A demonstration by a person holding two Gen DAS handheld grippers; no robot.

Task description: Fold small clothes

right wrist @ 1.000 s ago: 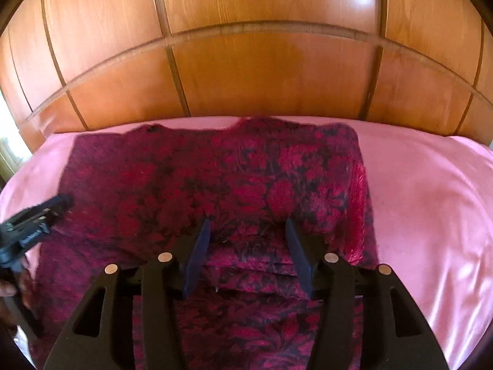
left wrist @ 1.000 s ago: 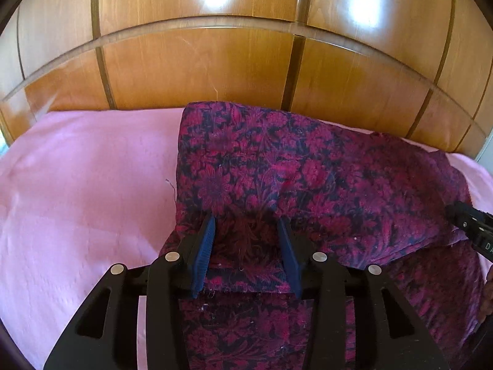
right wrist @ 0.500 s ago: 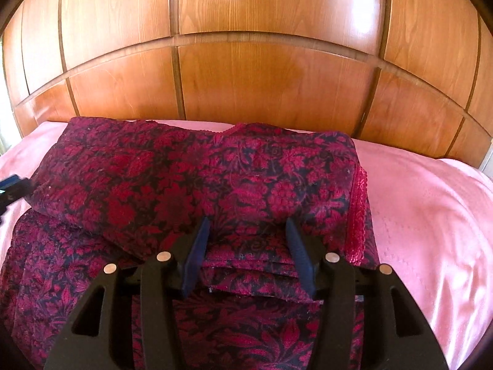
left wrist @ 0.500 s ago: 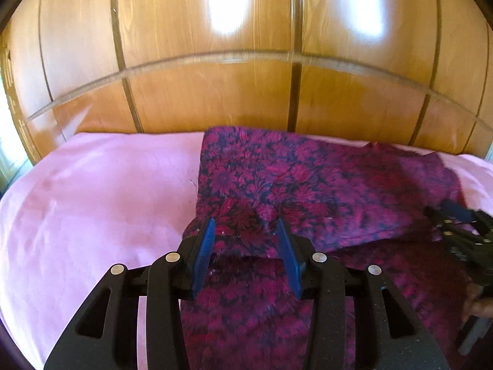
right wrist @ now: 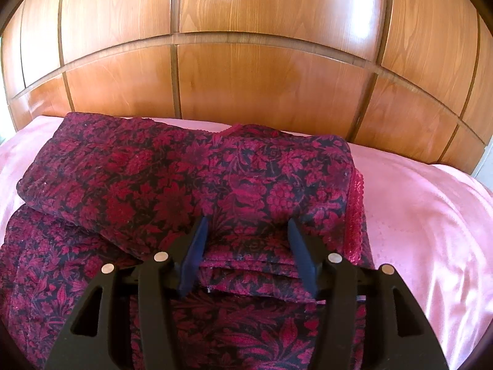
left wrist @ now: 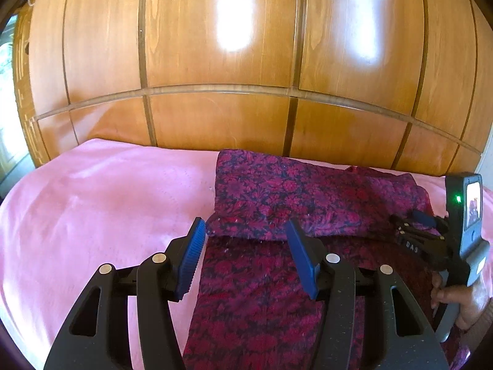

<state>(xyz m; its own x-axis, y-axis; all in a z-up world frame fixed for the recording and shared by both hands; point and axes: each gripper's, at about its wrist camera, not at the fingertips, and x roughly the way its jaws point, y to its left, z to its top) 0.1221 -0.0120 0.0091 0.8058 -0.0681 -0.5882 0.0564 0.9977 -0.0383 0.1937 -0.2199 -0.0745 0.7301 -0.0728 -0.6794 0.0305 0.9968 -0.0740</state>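
Hand (left wrist: 459,305) only in left view, garment (right wrist: 191,178) folded

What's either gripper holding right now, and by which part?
Nothing. Both sets of jaws are opening: the left gripper is clear of the dark red floral garment; the right gripper straddles its folded edge unpinched.

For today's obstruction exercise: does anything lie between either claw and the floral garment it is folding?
Nothing visible does. The left claw, opening, hangs clear above the floral garment; the right claw, also opening, straddles its folded edge. Only the pink bedsheet surrounds it.
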